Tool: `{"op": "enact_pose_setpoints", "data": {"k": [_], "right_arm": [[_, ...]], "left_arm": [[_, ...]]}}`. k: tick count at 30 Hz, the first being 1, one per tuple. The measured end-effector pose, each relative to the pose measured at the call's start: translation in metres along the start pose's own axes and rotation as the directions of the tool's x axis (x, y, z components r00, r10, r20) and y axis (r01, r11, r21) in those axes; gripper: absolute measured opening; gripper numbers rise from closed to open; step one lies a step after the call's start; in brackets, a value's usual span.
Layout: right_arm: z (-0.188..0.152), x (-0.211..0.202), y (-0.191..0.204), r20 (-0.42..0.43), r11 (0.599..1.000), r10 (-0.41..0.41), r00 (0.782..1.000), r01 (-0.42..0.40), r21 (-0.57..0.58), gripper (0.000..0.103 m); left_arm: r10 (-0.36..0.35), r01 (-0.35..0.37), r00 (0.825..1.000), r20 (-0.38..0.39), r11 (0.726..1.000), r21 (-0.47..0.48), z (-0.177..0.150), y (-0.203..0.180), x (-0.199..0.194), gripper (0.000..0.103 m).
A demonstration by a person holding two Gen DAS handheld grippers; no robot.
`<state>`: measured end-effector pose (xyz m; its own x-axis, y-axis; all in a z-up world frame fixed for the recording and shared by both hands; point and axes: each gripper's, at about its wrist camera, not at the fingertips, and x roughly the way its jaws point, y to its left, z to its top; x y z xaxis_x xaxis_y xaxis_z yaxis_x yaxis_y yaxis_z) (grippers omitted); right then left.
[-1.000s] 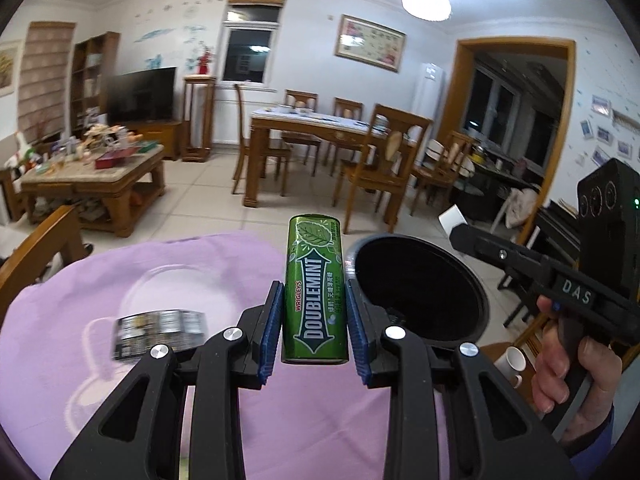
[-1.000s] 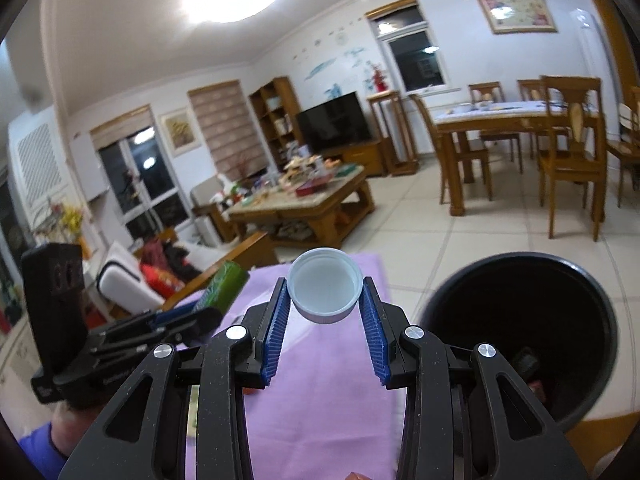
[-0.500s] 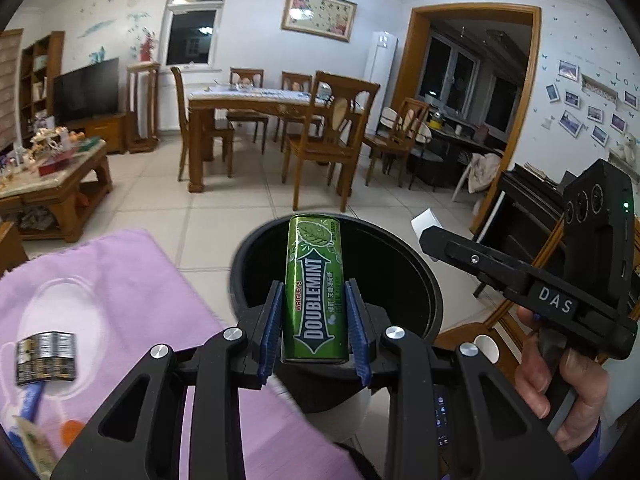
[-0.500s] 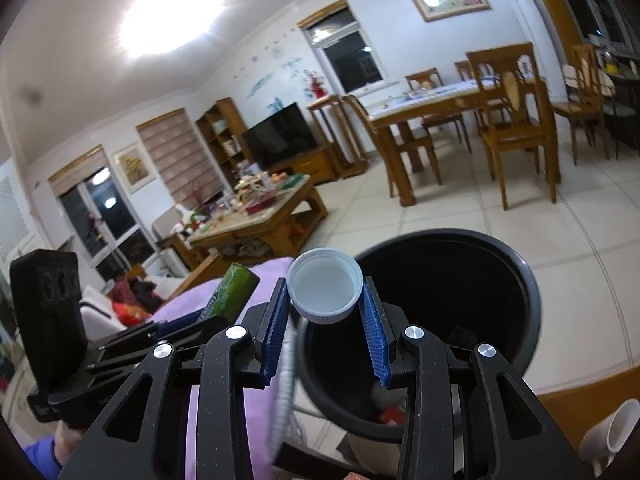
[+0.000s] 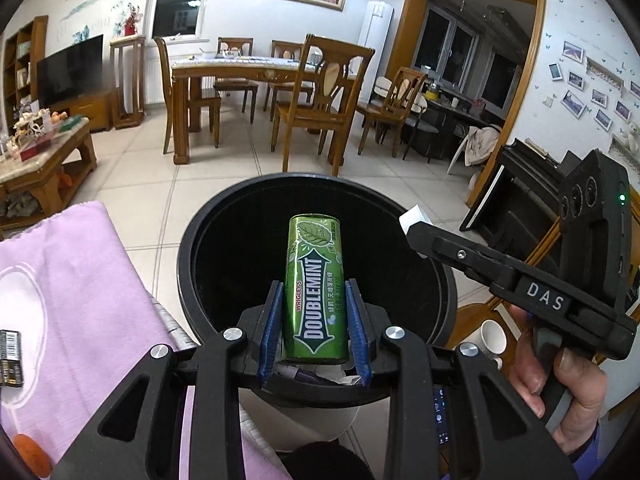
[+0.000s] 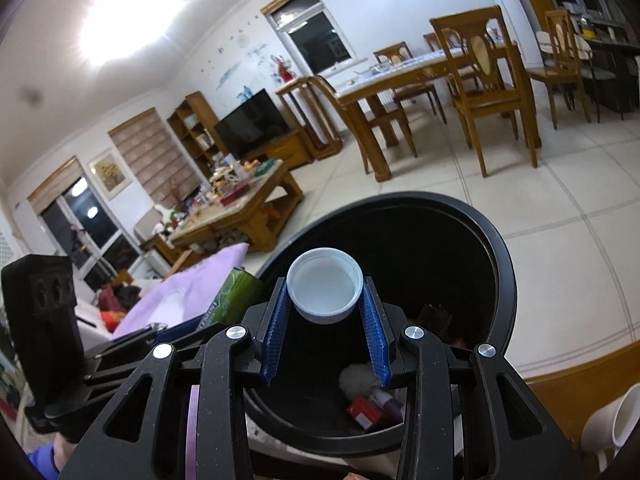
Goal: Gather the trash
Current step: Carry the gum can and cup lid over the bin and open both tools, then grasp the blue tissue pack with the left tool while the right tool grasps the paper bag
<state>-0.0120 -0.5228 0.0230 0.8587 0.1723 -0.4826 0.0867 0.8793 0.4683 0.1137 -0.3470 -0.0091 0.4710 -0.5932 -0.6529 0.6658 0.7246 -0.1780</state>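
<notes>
left gripper (image 5: 314, 322) jaws clamping upright green gum can (image 5: 315, 288), long axis pointing away along jaws | right gripper (image 6: 325, 320) jaws pinching white bottle cap (image 6: 325, 285) | black bin (image 5: 192, 248) mouth lying directly below and ahead of both | release pending.

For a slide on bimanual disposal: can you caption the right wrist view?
Right gripper holds a white bottle cap over the black trash bin, partly filled.
</notes>
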Motion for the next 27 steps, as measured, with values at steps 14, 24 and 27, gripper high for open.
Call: {"op": "enact_pose_setpoints", "data": {"k": [14, 24, 27], "right_arm": [[-0.007, 0.035, -0.022, -0.047, 0.998, -0.016, 0.999, 0.019, 0.054, 0.062], [-0.008, 0.031, -0.002, -0.037, 0.999, -0.013, 0.999, 0.014, 0.034, 0.064], [-0.006, 0.028, 0.008, -0.037, 1.0, -0.008, 0.999, 0.008, 0.015, 0.064]], "left_arm": [[-0.003, 0.002, 0.999, -0.054, 1.0, -0.014, -0.002, -0.002, 0.015, 0.036], [-0.021, 0.02, 0.999, -0.027, 1.0, -0.02, 0.002, -0.007, -0.013, 0.061], [-0.015, 0.015, 1.0, -0.015, 1.0, -0.006, 0.0, -0.007, -0.033, 0.061]]}}
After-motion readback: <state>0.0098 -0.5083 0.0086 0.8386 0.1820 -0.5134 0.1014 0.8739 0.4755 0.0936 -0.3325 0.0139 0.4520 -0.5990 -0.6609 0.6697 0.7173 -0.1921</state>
